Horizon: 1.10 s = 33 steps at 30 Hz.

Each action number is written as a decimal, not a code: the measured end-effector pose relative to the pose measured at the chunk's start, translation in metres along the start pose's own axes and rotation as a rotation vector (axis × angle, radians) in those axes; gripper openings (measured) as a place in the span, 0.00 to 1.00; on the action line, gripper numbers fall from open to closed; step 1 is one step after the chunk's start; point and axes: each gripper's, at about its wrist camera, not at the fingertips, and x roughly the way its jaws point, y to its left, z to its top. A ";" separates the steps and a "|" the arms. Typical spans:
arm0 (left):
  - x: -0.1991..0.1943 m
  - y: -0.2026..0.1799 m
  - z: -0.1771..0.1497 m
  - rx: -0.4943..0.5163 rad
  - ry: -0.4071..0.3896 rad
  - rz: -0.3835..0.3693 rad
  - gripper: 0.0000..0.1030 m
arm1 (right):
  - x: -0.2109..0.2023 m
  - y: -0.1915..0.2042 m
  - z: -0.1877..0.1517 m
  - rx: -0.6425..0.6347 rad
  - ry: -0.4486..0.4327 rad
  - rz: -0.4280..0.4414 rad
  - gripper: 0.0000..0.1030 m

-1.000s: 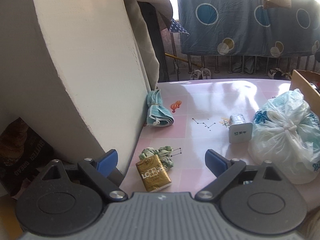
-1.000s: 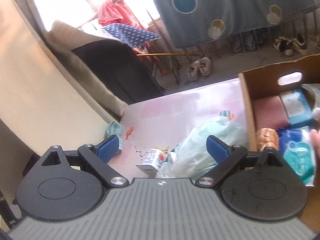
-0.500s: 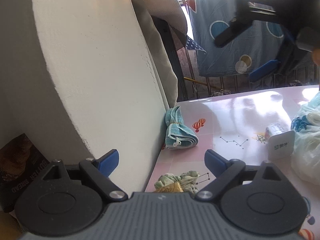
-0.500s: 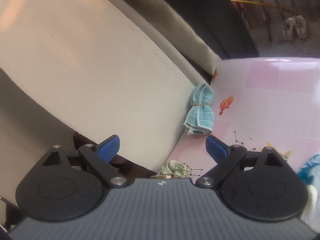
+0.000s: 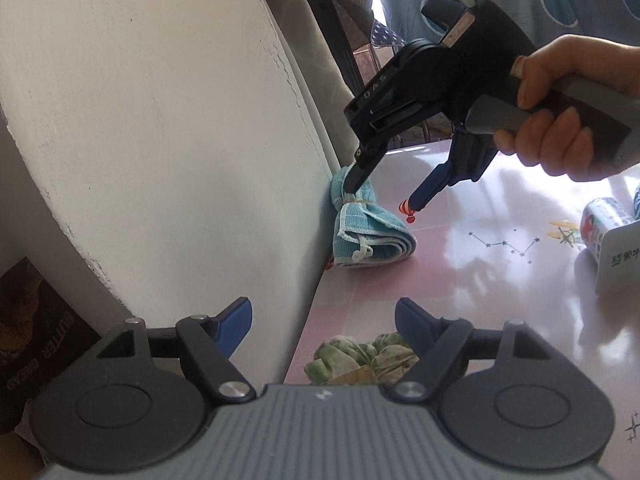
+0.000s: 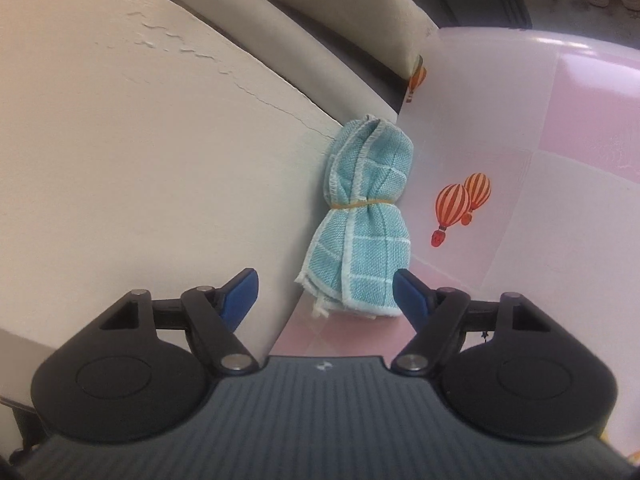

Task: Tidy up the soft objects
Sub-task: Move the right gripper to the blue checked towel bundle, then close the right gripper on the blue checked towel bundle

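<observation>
The right gripper [image 5: 382, 194] reaches down in the upper middle of the left wrist view, its fingers [image 6: 410, 294] spread wide around the far end of a folded blue towel [image 6: 362, 216]. The towel, bound by a rubber band [image 6: 360, 203], lies on the pink table [image 5: 480, 280] against the white wall [image 5: 160, 140]. The left gripper [image 5: 322, 320] hovers wide open at bottom centre, above a crumpled green cloth [image 5: 360, 356].

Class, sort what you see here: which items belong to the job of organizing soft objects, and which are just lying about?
Belongs to the job:
- blue towel bundle
- green crumpled cloth
- right claw, open around the towel
- left claw, open

Just lying about:
- white carton
- can
- white wall
</observation>
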 end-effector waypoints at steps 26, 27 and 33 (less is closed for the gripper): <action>-0.019 0.008 -0.011 -0.026 0.035 -0.086 0.77 | -0.022 0.001 -0.024 0.056 0.005 -0.093 0.73; -0.017 0.010 -0.011 -0.029 0.042 -0.085 0.77 | -0.010 0.000 -0.018 0.056 0.001 -0.087 0.73; -0.009 0.012 -0.016 -0.017 0.060 -0.073 0.77 | 0.045 -0.005 -0.001 0.021 0.040 -0.109 0.35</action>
